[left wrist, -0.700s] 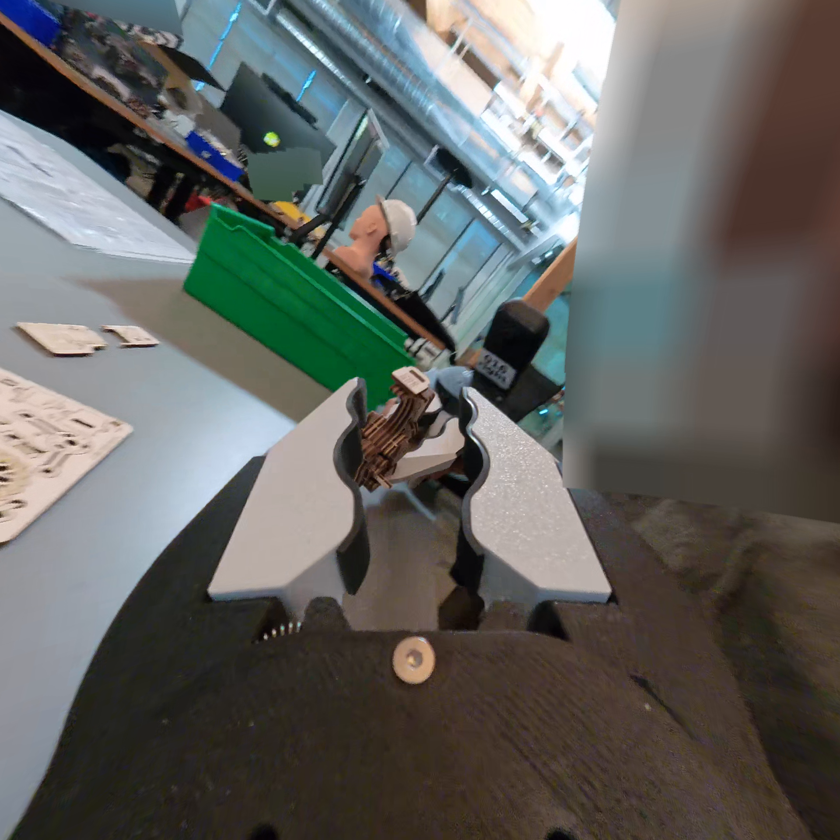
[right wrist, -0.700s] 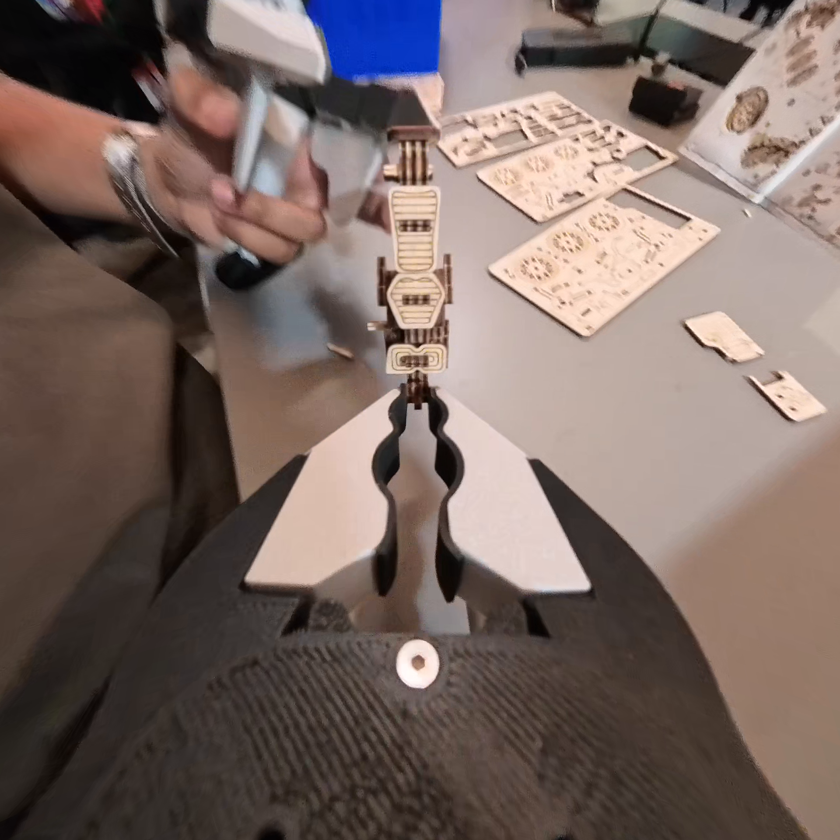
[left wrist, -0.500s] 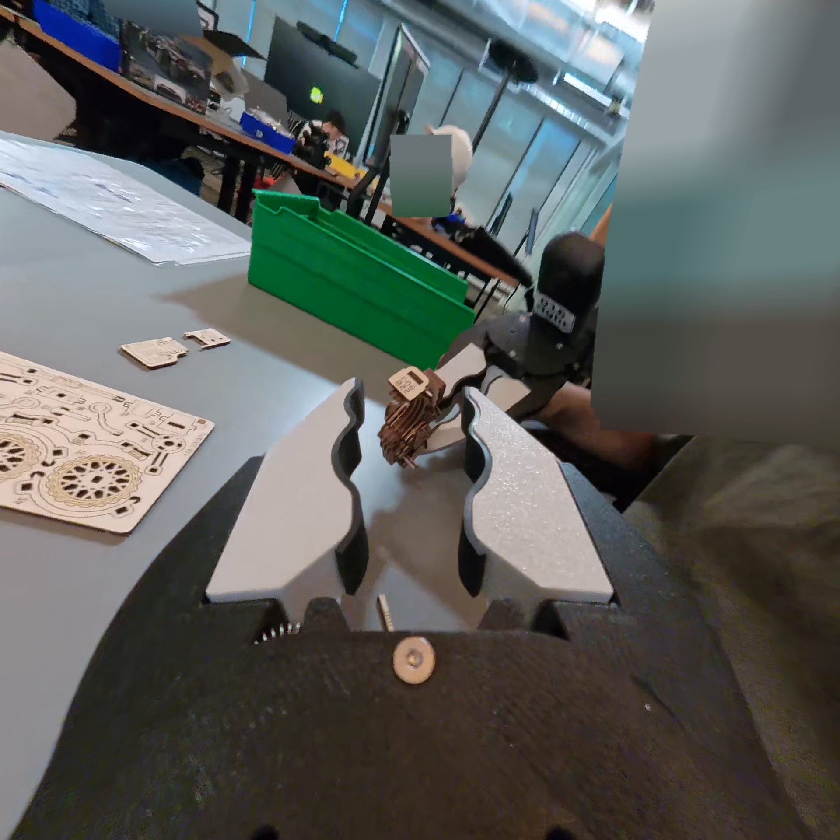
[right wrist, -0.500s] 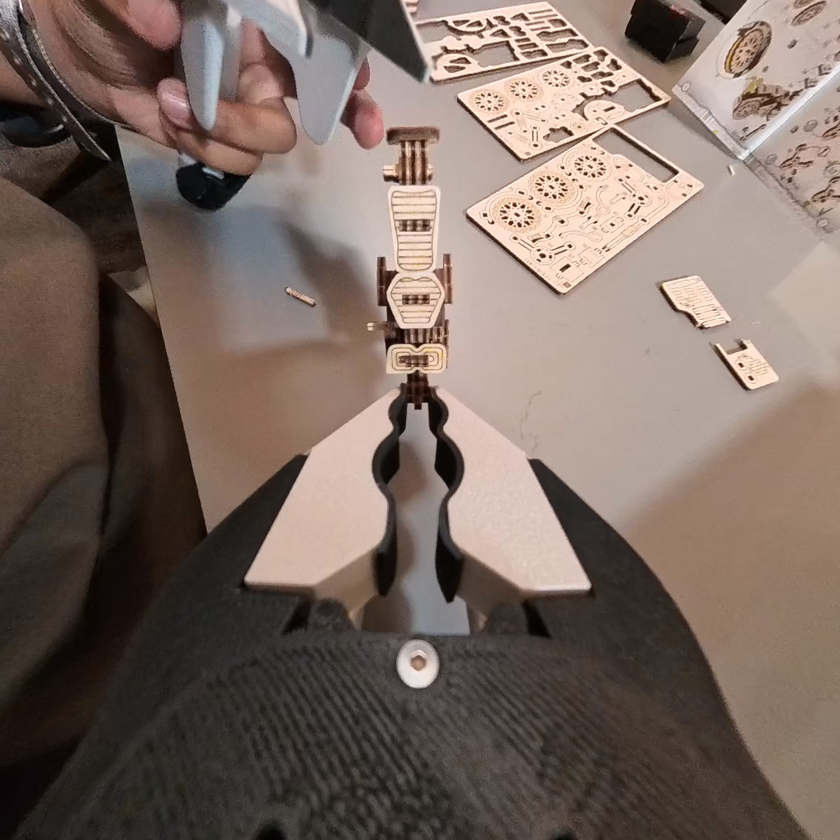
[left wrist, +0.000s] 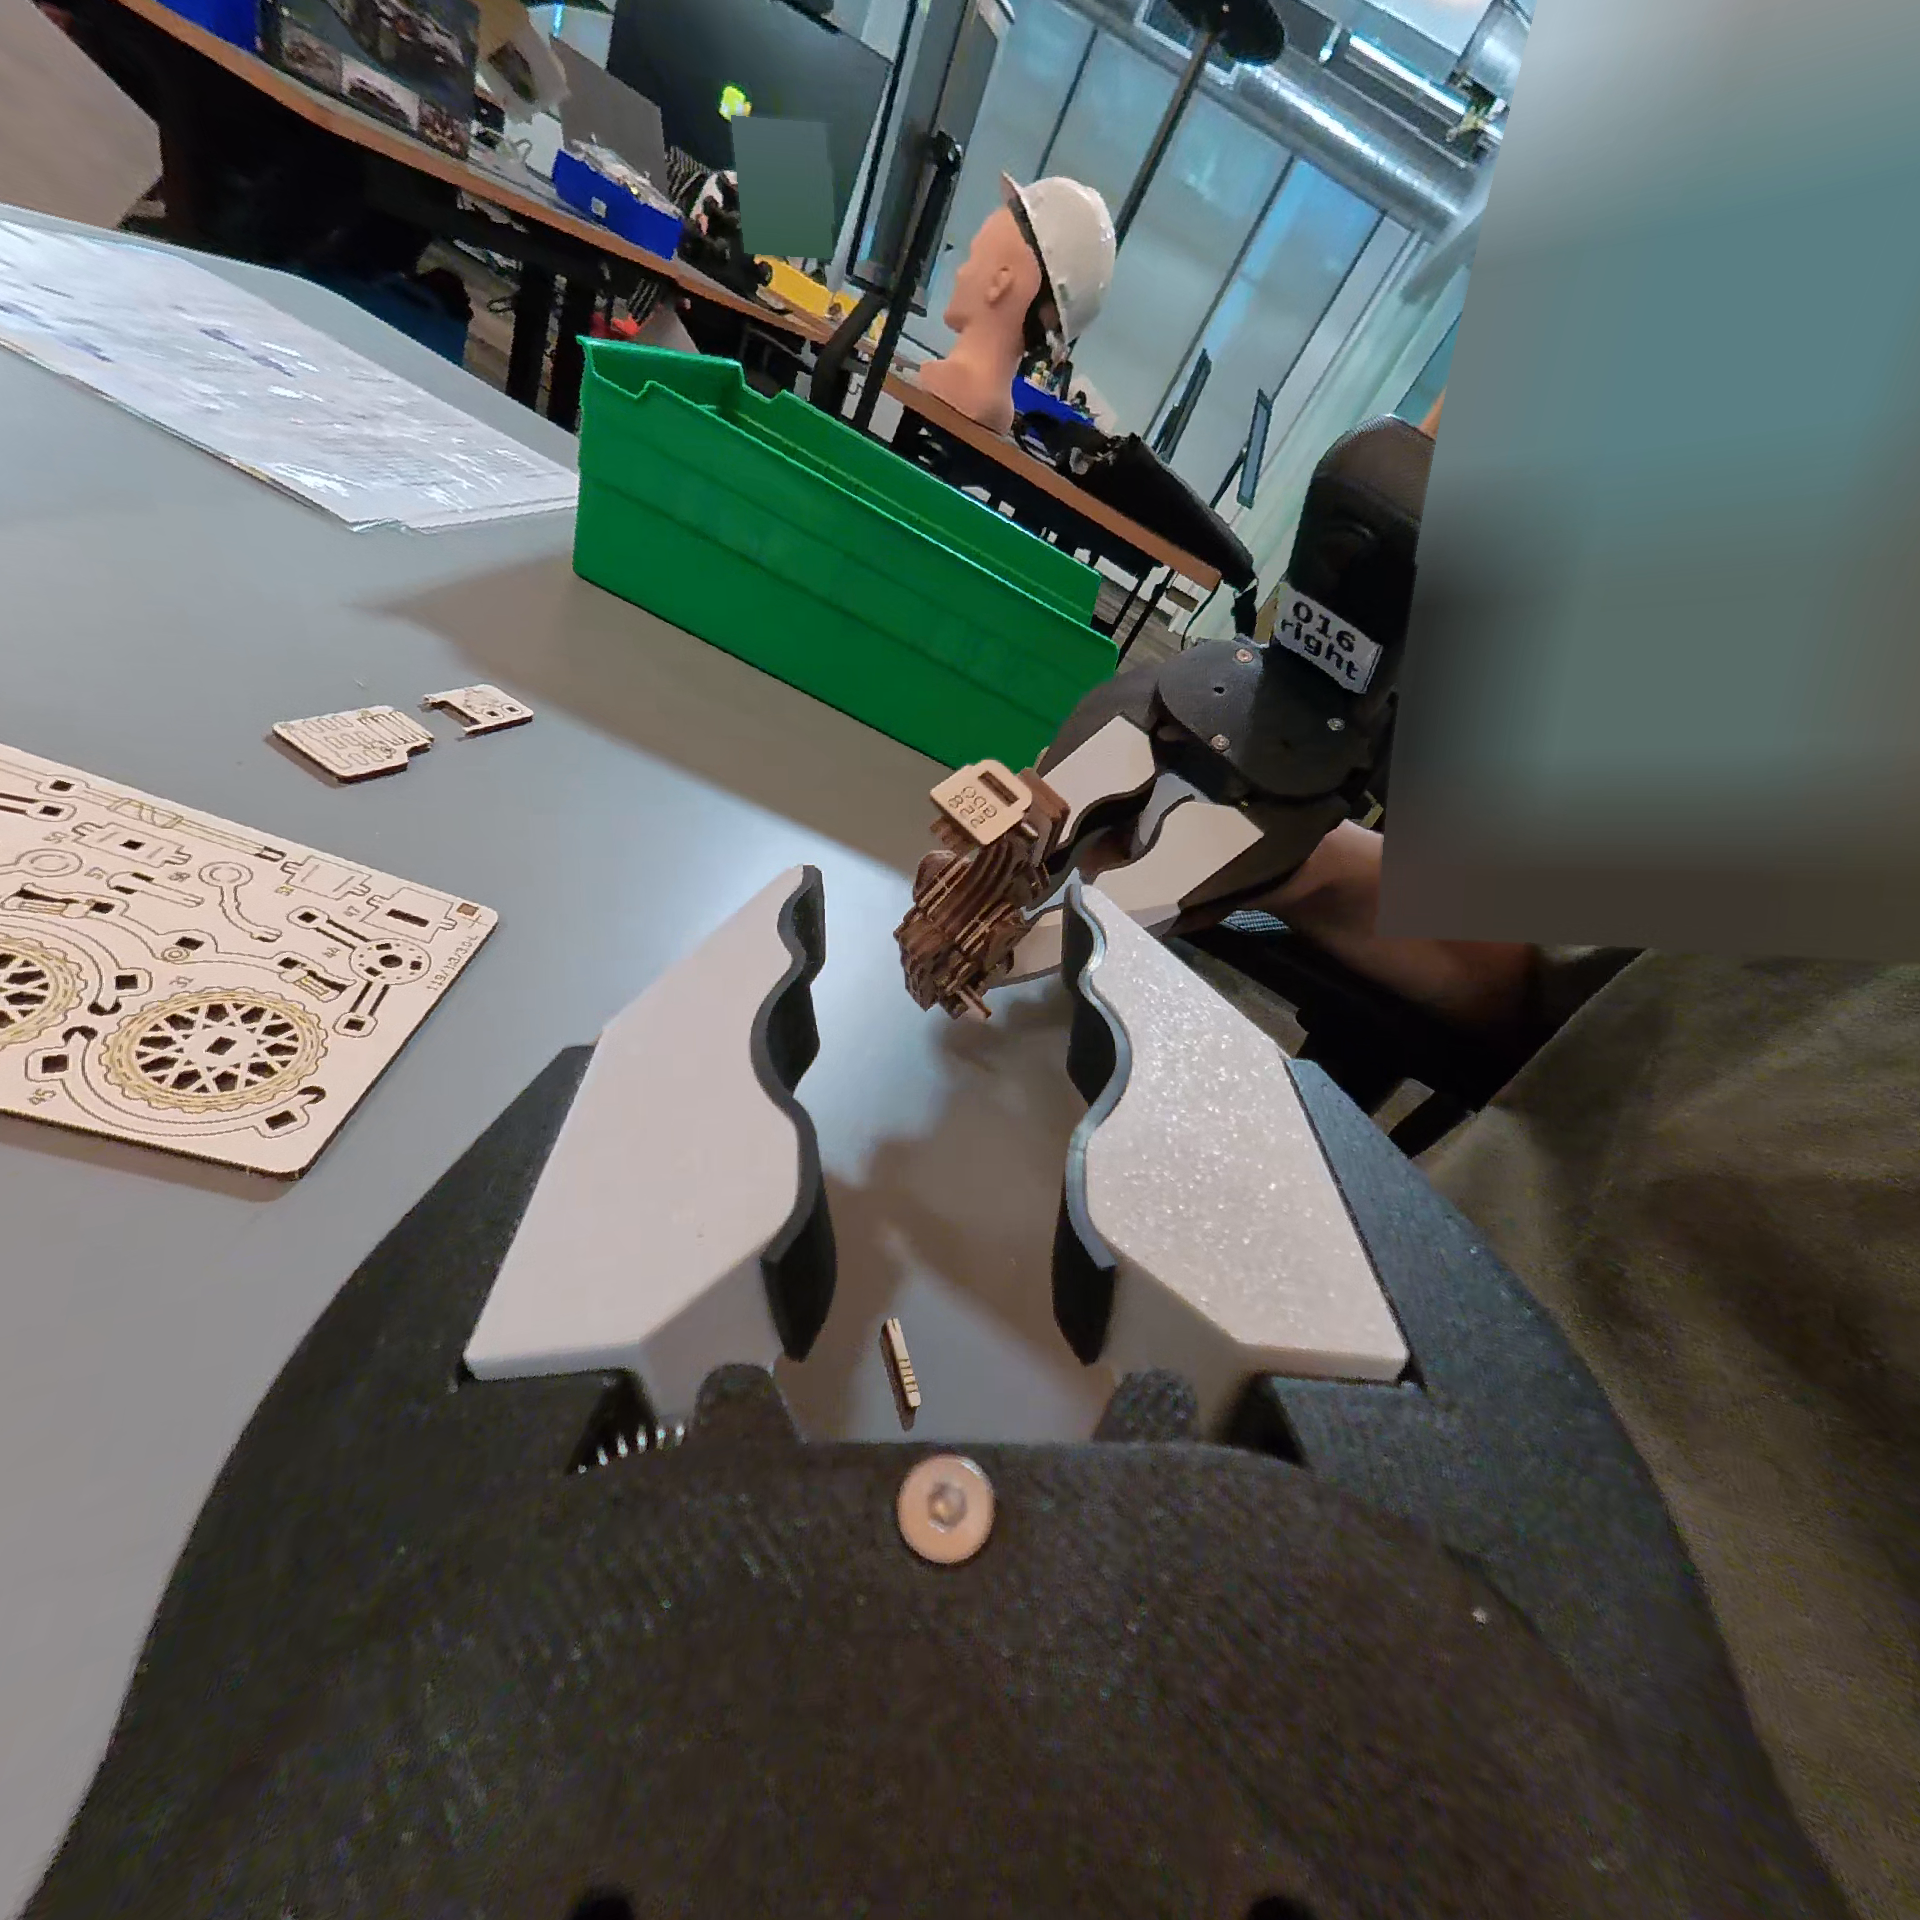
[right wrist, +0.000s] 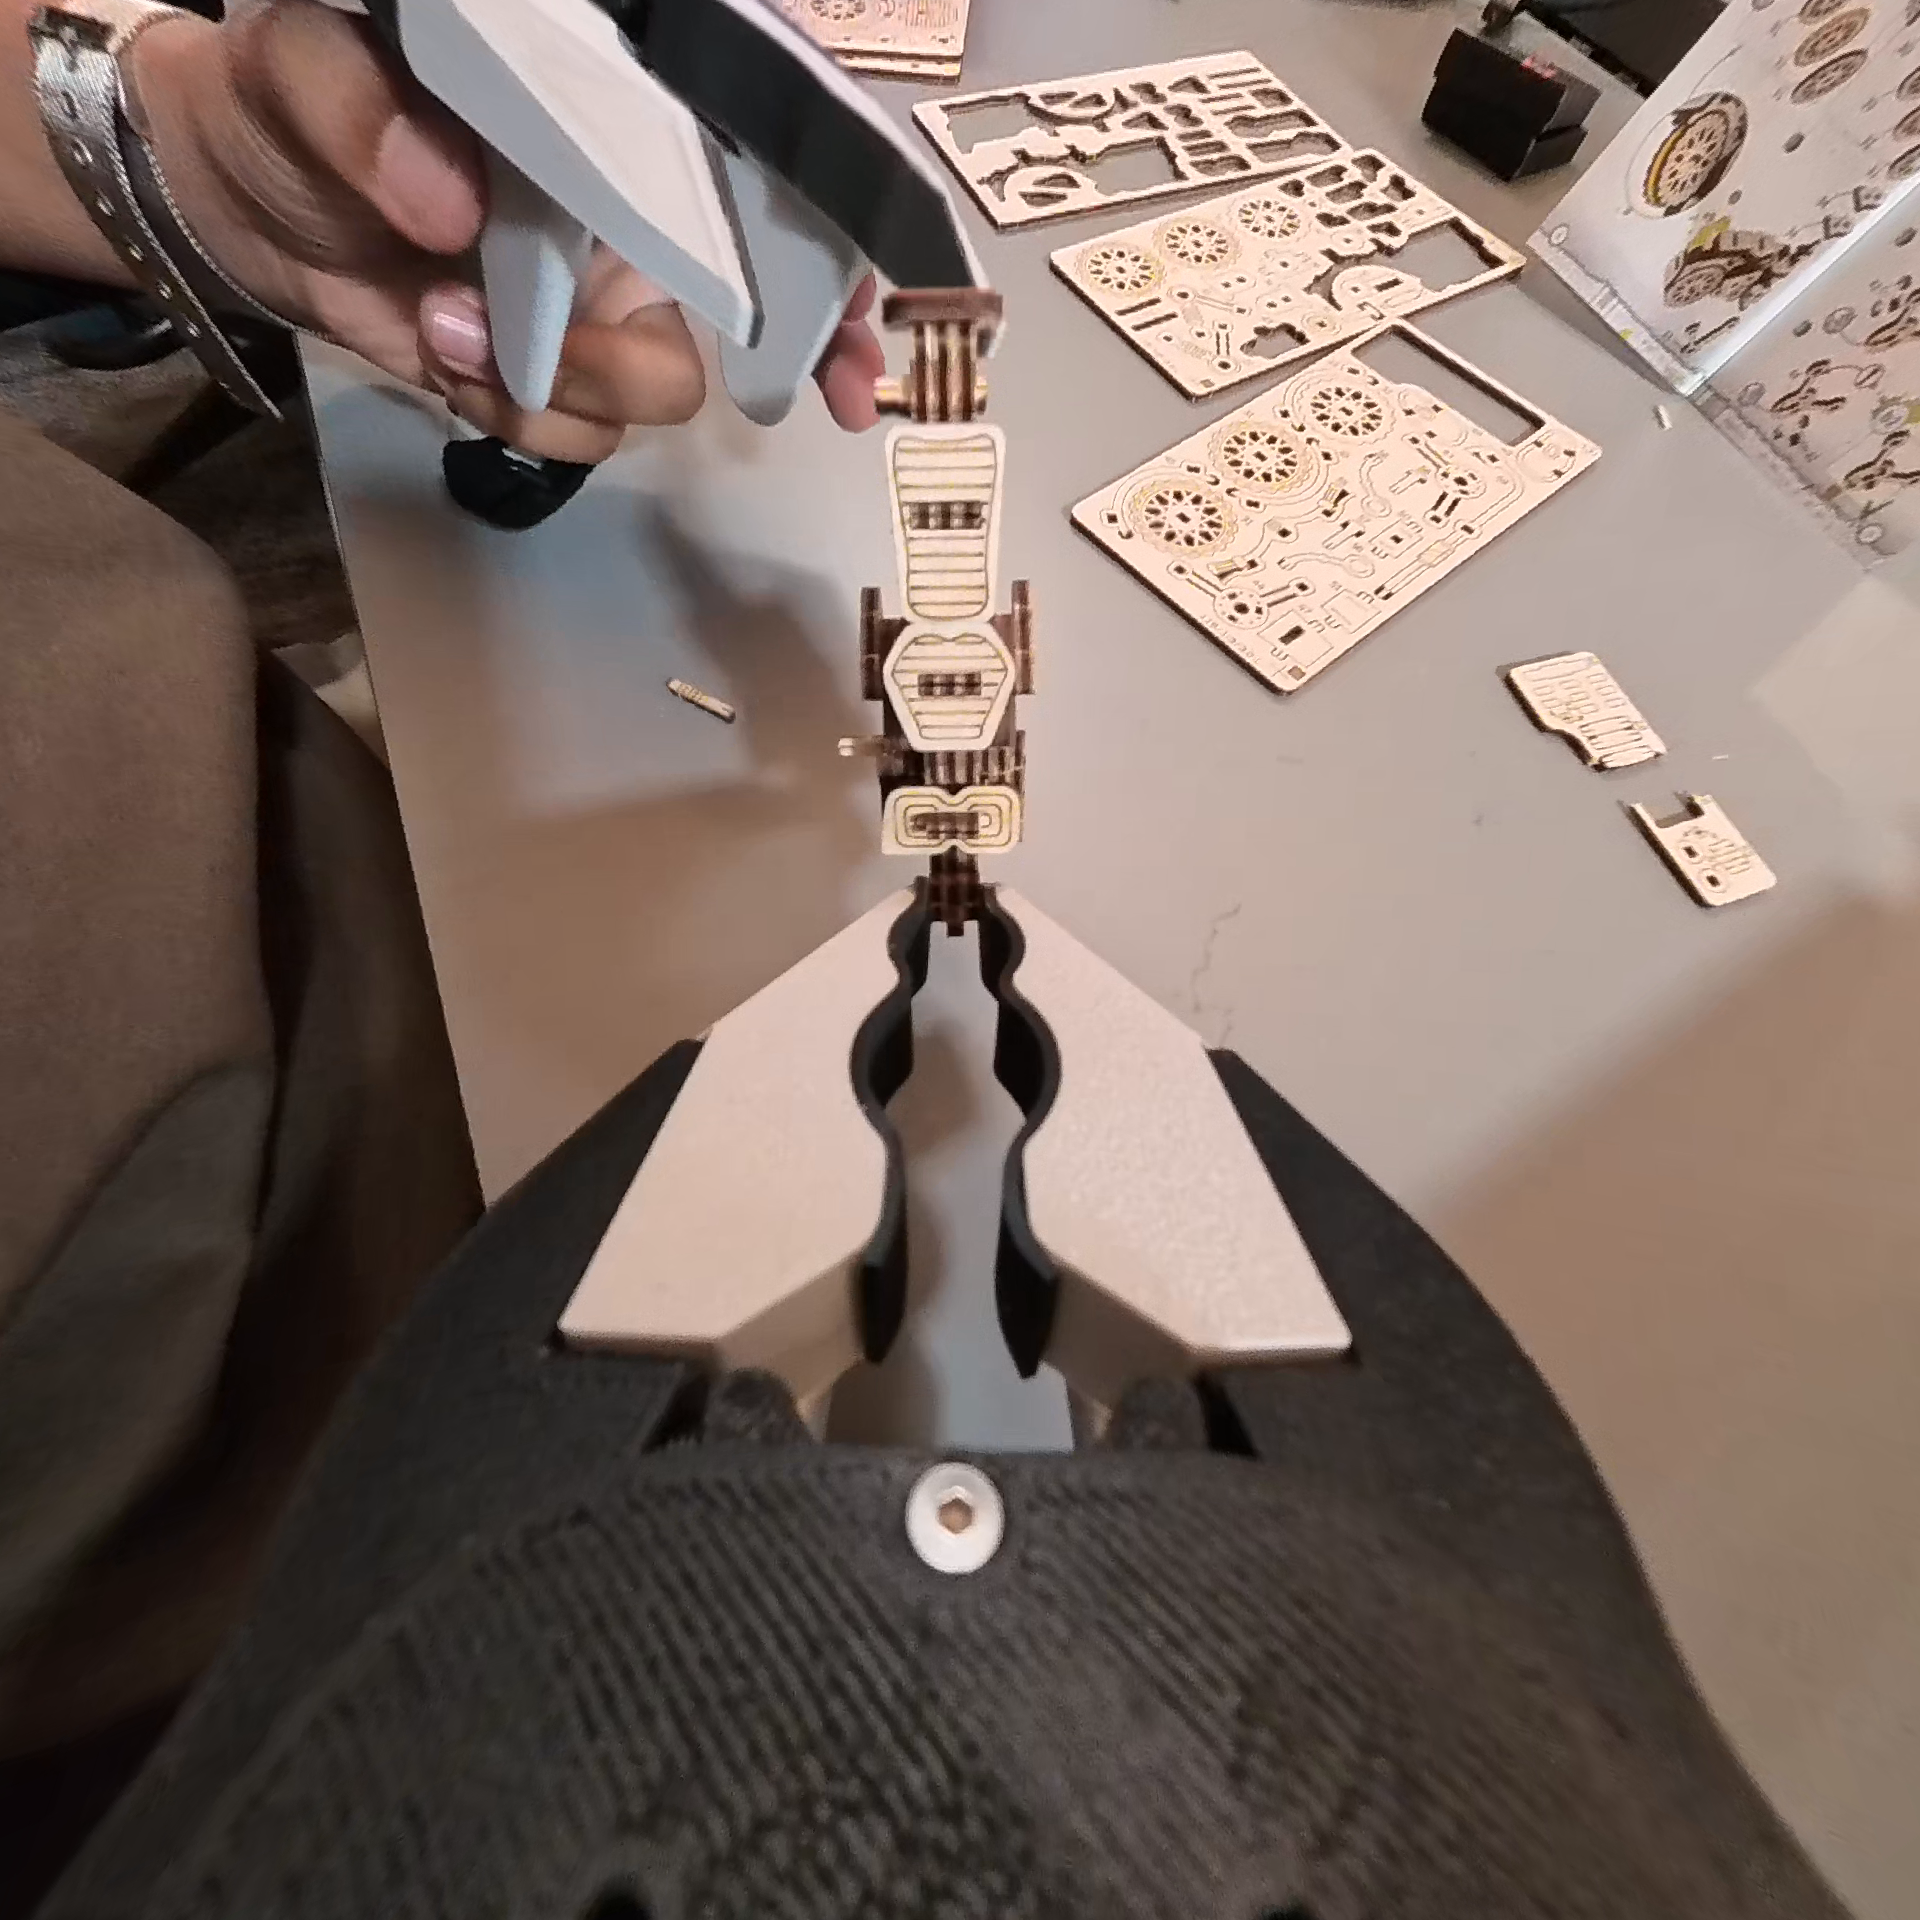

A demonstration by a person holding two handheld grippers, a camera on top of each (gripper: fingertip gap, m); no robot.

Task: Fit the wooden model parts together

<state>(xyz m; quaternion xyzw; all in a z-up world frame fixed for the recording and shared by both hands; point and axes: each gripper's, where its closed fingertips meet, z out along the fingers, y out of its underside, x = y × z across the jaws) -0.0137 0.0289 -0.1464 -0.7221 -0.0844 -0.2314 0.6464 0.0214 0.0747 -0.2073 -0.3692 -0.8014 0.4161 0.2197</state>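
My right gripper [right wrist: 951, 914] is shut on the bottom end of a slim wooden model [right wrist: 951, 623], a stack of dark ribs with pale engraved plates, held upright above the grey table [right wrist: 1195, 935]. In the left wrist view the model [left wrist: 971, 904] sits just beyond my open, empty left gripper [left wrist: 945, 899], with the right gripper [left wrist: 1132, 831] behind it. In the right wrist view the left gripper [right wrist: 831, 291], held by a hand, is beside the model's top end. A small wooden pin [left wrist: 900, 1377] lies on the table under the left fingers; it also shows in the right wrist view [right wrist: 701, 699].
Laser-cut wooden part sheets [right wrist: 1330, 520] lie at the far right, one also in the left wrist view [left wrist: 208, 987]. Two loose flat pieces [right wrist: 1584, 712] [right wrist: 1704, 847] lie to the right. A green bin [left wrist: 831, 551], printed instruction sheets [right wrist: 1787, 187] and a black box [right wrist: 1507, 114] stand farther back. The left gripper's tips are roughly 9 cm from the right gripper's. The small wooden pin [left wrist: 900, 1377] is about 11 cm from both grippers' fingertips. My right wrist view [right wrist: 694, 712] looks at it from another angle.
My left gripper, open throughout, has drawn back from around the model's end and dipped toward the table. The right gripper has kept its hold on the model.
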